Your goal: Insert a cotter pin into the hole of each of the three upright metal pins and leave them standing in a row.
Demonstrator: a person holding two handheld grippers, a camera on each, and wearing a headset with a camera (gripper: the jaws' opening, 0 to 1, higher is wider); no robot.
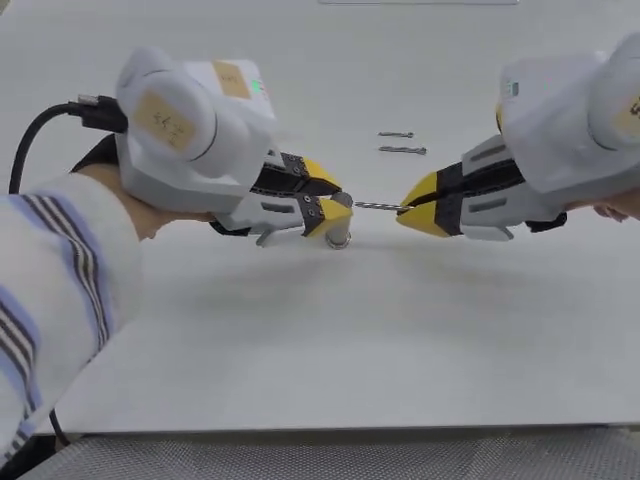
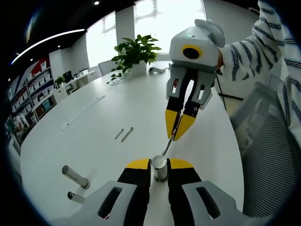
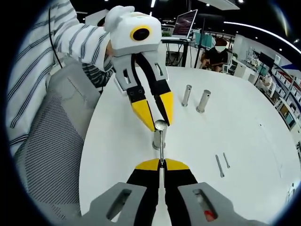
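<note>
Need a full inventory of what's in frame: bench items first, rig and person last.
held metal pin: 1, silver, upright on the table between the left gripper's jaws
spare metal pins: 2, silver, upright side by side, away from the grippers
held cotter pin: 1, silver, in the right gripper, pointing at the held metal pin's top
loose cotter pins: 2, silver, lying side by side on the table beyond the grippers
table: 1, white
plant: 1, green, at the table's far end
mesh chair: 1, grey, at the table edge
left gripper: 1, white with yellow tips, shut on the metal pin
right gripper: 1, white with yellow tips, shut on the cotter pin
sleeve: striped, behind the left gripper
</note>
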